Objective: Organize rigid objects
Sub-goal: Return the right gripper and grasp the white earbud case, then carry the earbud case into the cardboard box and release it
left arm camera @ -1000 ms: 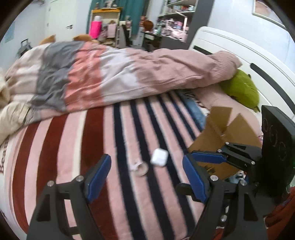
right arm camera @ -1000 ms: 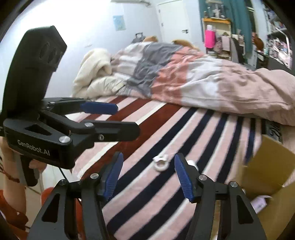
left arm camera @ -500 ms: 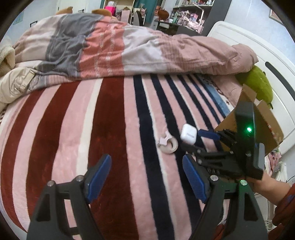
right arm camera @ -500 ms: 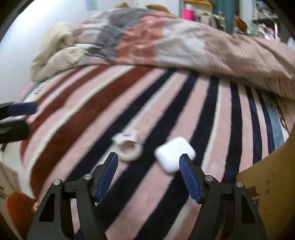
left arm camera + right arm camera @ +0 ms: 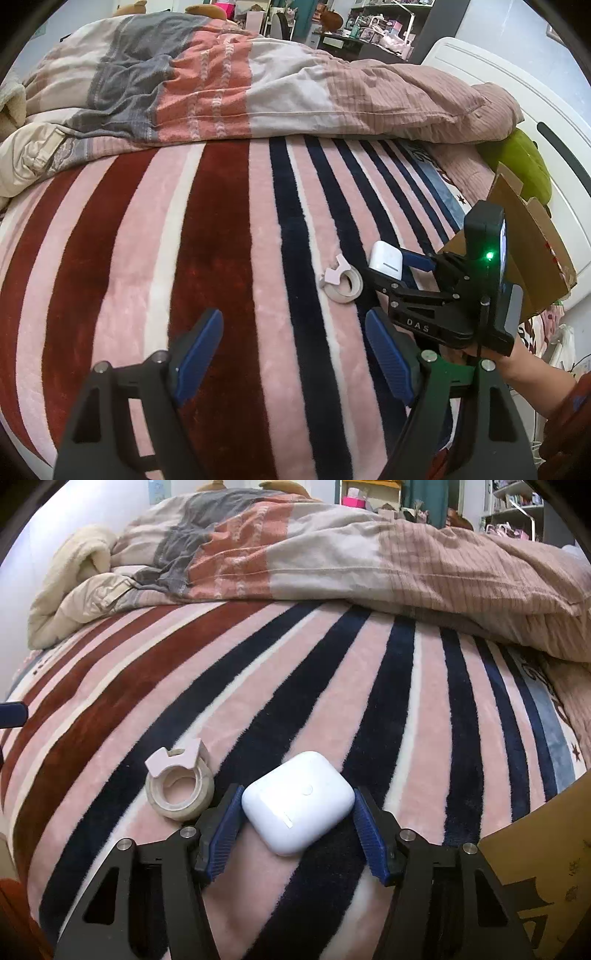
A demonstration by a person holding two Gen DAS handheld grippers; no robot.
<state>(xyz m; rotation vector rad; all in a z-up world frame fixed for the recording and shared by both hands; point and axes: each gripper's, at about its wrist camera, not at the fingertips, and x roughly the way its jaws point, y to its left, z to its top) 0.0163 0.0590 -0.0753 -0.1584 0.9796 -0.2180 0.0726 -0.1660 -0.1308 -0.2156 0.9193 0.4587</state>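
A white earbud case [image 5: 297, 805] lies on the striped blanket [image 5: 332, 686], and also shows in the left wrist view [image 5: 386, 258]. My right gripper [image 5: 297, 825] is open, its blue pads on either side of the case, low on the blanket. A small tape roll with a pink dispenser [image 5: 180, 782] lies just left of the case; it also shows in the left wrist view [image 5: 341, 282]. My left gripper [image 5: 293, 363] is open and empty, above the blanket, short of the tape roll. The right gripper appears in the left wrist view [image 5: 393, 264].
An open cardboard box [image 5: 532, 251] stands at the right edge of the bed [image 5: 535, 878]. A rumpled pink and grey duvet [image 5: 240, 81] lies across the back. A green plush [image 5: 524, 162] sits by the white headboard.
My right gripper has moved forward and down, so the earbud case now sits between its pads. My left gripper has shifted slightly closer over the blanket.
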